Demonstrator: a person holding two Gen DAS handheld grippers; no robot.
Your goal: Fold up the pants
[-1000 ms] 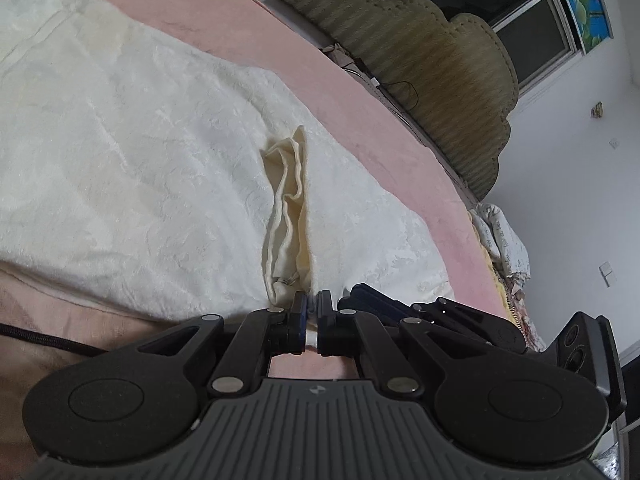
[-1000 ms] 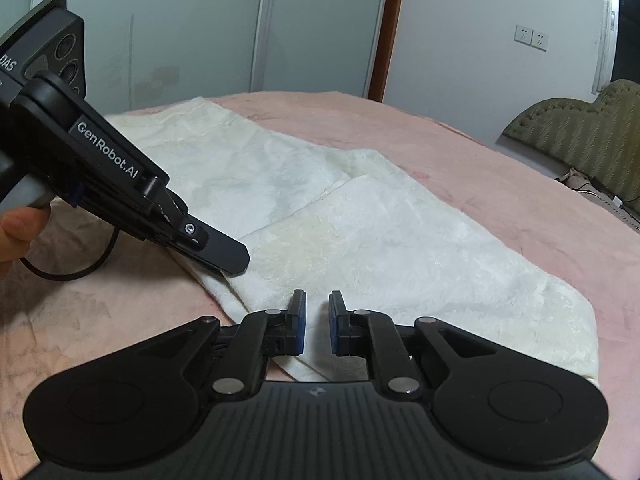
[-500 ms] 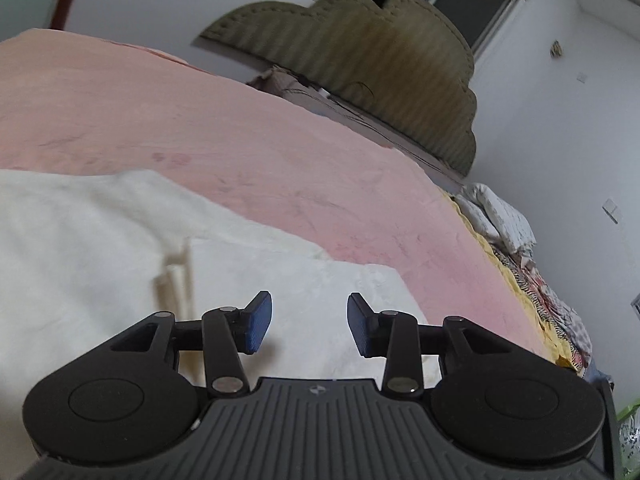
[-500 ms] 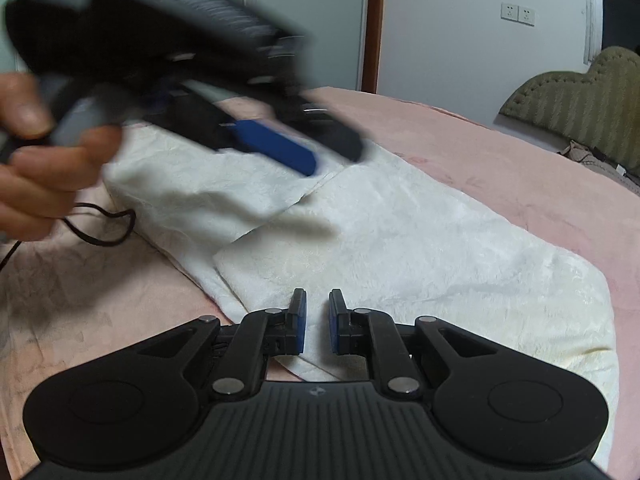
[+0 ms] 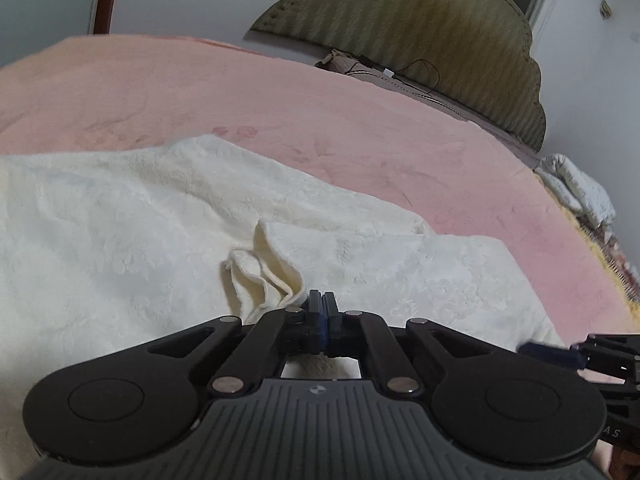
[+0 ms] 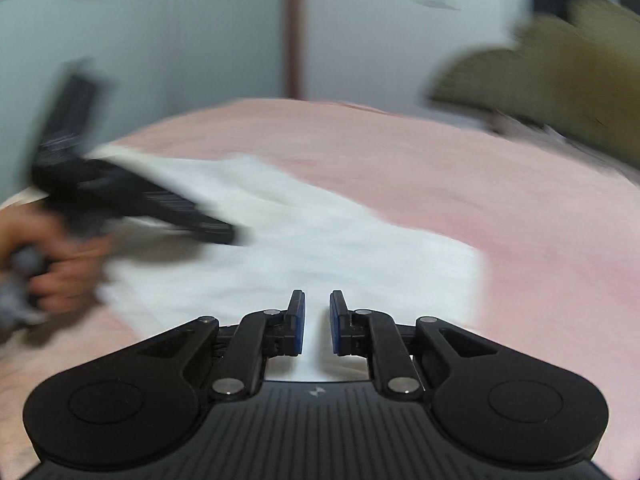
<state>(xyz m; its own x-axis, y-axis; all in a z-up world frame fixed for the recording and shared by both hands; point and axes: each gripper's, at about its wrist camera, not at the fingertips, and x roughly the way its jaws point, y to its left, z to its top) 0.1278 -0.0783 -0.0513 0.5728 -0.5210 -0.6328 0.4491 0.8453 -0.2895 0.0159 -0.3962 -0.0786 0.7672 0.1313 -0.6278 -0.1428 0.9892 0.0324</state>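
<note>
Cream-white pants (image 5: 120, 240) lie spread on a pink bed (image 5: 280, 112), with one part folded over another. My left gripper (image 5: 321, 300) is shut low over the cloth, right beside a small bunched fold (image 5: 264, 276); I cannot tell whether cloth is between the pads. In the blurred right wrist view the pants (image 6: 312, 240) lie ahead, and my right gripper (image 6: 317, 312) is slightly open and empty just above their near edge. The left gripper (image 6: 160, 208) shows there at the left, held by a hand.
An olive padded headboard (image 5: 440, 40) stands at the far end of the bed. Crumpled bedding (image 5: 576, 188) lies at the right edge. The right gripper's tips (image 5: 560, 354) show at the lower right. A wardrobe (image 6: 140, 40) is behind the bed.
My left gripper let go of the cloth, opened wide, swung across, and is now shut again by the bunched fold. The right gripper has moved quickly and stays slightly open.
</note>
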